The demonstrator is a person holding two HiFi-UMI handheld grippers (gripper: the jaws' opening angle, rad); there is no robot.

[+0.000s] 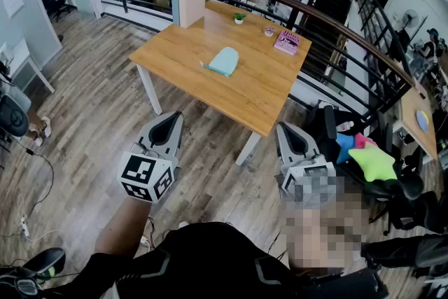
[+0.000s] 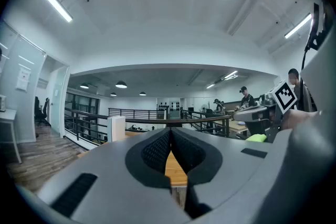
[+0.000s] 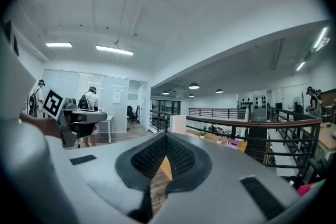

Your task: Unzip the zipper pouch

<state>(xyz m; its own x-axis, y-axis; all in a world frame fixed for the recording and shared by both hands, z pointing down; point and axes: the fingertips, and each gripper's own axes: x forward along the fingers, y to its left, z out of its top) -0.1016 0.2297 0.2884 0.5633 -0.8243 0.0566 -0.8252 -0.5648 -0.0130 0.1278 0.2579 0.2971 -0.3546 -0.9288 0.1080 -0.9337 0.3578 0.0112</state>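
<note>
A light teal zipper pouch (image 1: 224, 61) lies flat near the middle of the wooden table (image 1: 182, 52) in the head view. Both grippers hang over the floor, well short of the table's near edge. My left gripper (image 1: 173, 119) is shut with nothing in it, and my right gripper (image 1: 287, 128) is shut and empty too. In the left gripper view the jaws meet at the tips (image 2: 170, 131), with a strip of tabletop (image 2: 175, 168) showing below them. The right gripper view shows its jaws closed (image 3: 166, 136) the same way. Neither gripper view shows the pouch.
On the table stand a white box (image 1: 187, 2) at the far left corner, a small potted plant (image 1: 239, 17), a small cup (image 1: 269, 31) and a pink book (image 1: 287, 43). A curved black railing (image 1: 336, 24) runs behind the table. A chair holding colourful star cushions (image 1: 371, 159) is at the right.
</note>
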